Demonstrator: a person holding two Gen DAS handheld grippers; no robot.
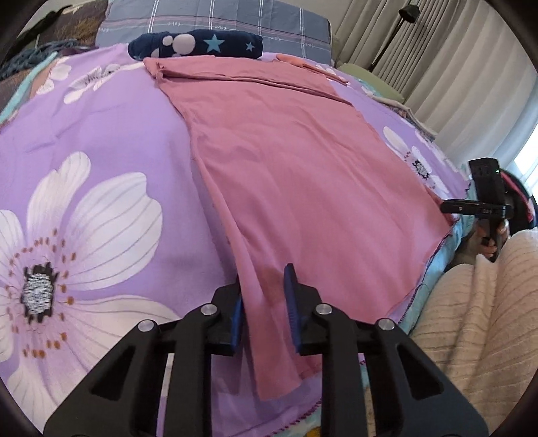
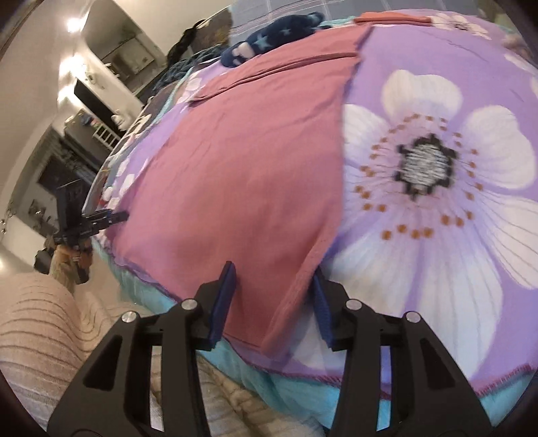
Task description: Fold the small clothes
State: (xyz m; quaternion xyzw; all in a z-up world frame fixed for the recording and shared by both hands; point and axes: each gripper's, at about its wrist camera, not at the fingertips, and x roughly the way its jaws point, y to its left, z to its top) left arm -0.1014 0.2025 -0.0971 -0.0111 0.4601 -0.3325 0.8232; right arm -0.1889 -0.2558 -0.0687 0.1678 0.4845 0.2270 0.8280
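A pink garment (image 1: 285, 168) lies spread flat on the purple flowered bedspread (image 1: 117, 151); it also shows in the right wrist view (image 2: 235, 174). My left gripper (image 1: 264, 285) is open, its blue-padded jaws straddling the garment's near left corner. My right gripper (image 2: 272, 279) is open, its jaws straddling the near right corner. Each gripper also shows from the other's camera, the right one (image 1: 450, 206) at the garment's right corner, the left one (image 2: 117, 216) at the left corner.
A folded navy garment with stars (image 1: 198, 43) lies at the far end, with a folded orange piece (image 2: 393, 16) beside it. A grey checked pillow (image 1: 235, 16) sits behind. The bed's edge and a beige knit-clad body (image 1: 481, 319) are near me.
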